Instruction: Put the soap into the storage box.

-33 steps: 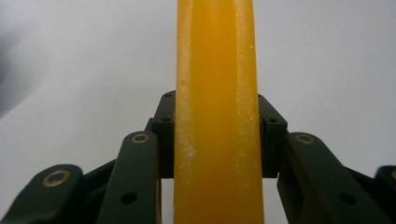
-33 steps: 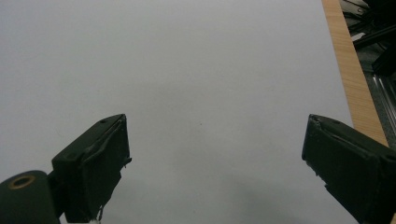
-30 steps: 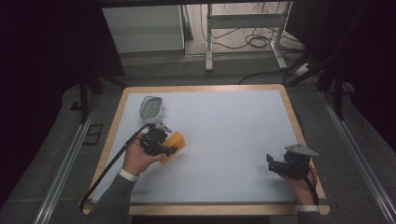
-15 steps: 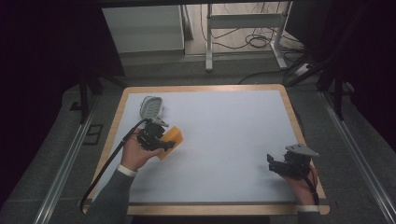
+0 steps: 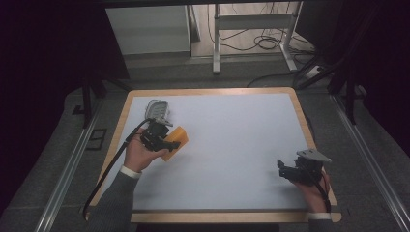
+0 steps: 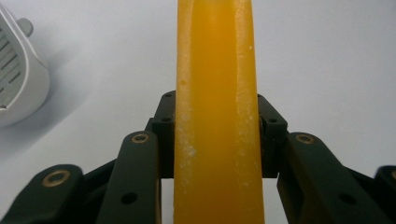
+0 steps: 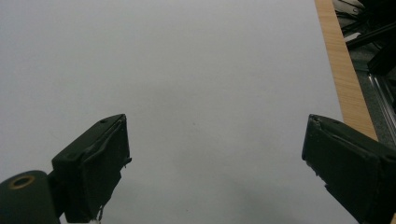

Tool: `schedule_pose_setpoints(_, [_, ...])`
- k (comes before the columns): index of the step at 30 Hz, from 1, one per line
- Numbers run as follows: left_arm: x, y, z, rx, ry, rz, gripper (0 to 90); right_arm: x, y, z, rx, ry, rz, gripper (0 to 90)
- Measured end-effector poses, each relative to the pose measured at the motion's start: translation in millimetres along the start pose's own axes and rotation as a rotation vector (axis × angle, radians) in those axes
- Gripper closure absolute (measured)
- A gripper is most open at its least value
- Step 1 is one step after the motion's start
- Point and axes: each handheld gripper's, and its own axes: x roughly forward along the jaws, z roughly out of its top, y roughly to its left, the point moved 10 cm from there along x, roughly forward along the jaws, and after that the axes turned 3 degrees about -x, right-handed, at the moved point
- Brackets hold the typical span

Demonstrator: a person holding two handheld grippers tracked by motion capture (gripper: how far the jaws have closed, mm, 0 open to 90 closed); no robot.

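Orange sponge block (image 6: pixel 215 112), light and soft I judge, sits clamped across its narrow sides in my left gripper (image 5: pixel 162 138); my right gripper (image 7: pixel 217 158) gapes empty.

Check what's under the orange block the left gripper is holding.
The orange block, clamped in the left gripper, hangs over bare white tabletop. A white slotted holder sits beside it, not under. The block hides the surface right beneath it.

No text, label, brand, number or sign is legible anywhere in these views
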Motion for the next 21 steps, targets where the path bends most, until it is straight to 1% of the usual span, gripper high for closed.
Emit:
schedule_pose_setpoints(1, [-0.7, 1.4, 0.5, 0.004, 0.002, 0.005, 61.2, -0.1, -0.1, 0.0, -0.001, 0.0, 0.001, 7.6])
schedule_pose_setpoints(7, [-3.2, 7.7, 5.0, -0.005, 0.0, 0.015, 61.2, -0.2, 0.0, 0.1, -0.003, 0.0, 0.002, 7.6])
schedule_pose_setpoints(12, [-5.1, 14.4, 10.0, -0.019, -0.008, 0.019, 61.2, -0.6, -0.9, 0.2, 0.002, -0.001, -0.001, 7.6])
schedule_pose_setpoints(14, [-5.5, 17.5, 11.2, -0.021, -0.007, 0.029, 61.2, -0.5, -1.2, 0.2, 0.002, -0.001, -0.003, 7.6])
schedule_pose_setpoints(21, [-6.2, 25.6, 15.1, -0.04, -0.009, 0.03, 61.2, -0.1, -1.2, -0.4, 0.001, 0.001, 0.0, 7.6])
